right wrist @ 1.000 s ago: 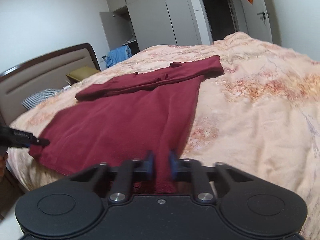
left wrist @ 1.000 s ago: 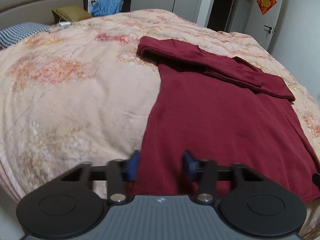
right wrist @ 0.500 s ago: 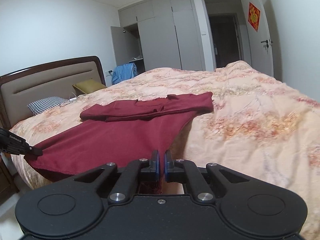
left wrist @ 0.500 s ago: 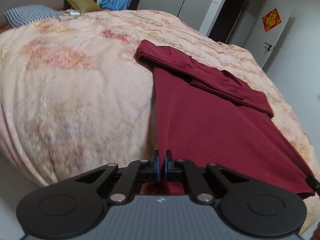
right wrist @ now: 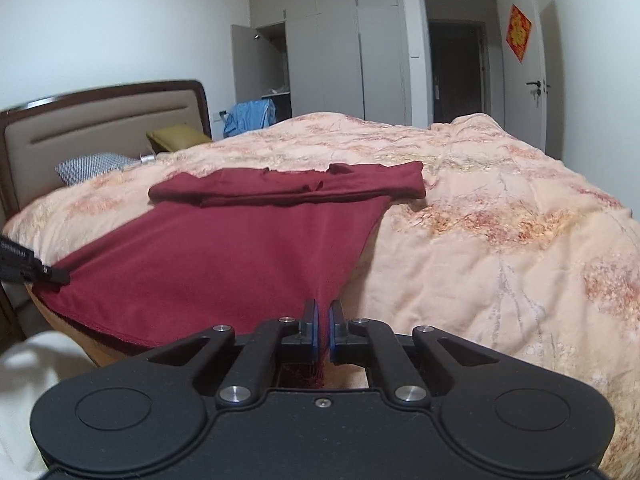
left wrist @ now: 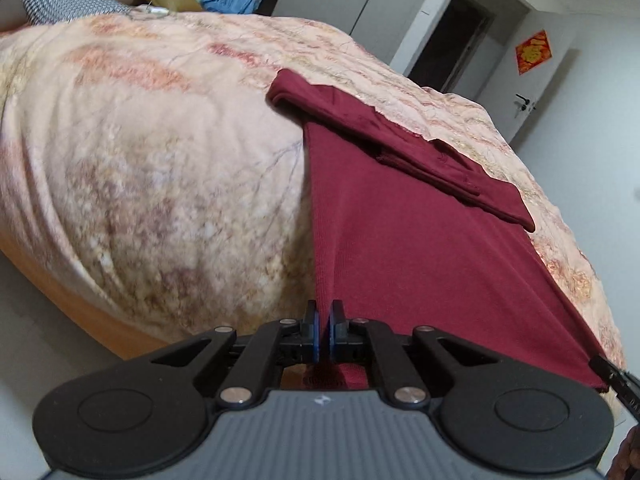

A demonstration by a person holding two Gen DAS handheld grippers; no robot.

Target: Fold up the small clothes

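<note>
- The dark red garment (left wrist: 420, 240) lies spread on the floral quilt (left wrist: 160, 160) of the bed, its sleeves folded across the far end and its near hem drawn off the bed's edge toward both grippers.
- The left gripper (left wrist: 324, 332) is clenched on one near hem corner: the blue pads (left wrist: 316, 334) press together with red cloth pinched between them, and the fabric runs taut straight ahead from the tips.
- The right gripper (right wrist: 323, 332) grasps the other hem corner in the same way, cloth bunched between its closed pads and hanging a little below them.
- The left wrist view alone shows the right gripper's tip at the far right hem corner; how firmly it bites there is hard to judge at that blurred edge.
- The right wrist view alone shows the left gripper's tip on the left hem corner, plus the padded headboard (right wrist: 100, 132), the checked pillow (right wrist: 92, 164) and the grey wardrobe (right wrist: 340, 52).
- Both views show the blue cloth (right wrist: 250, 116) heaped beyond the bed and the red door ornament (right wrist: 519, 33).
</note>
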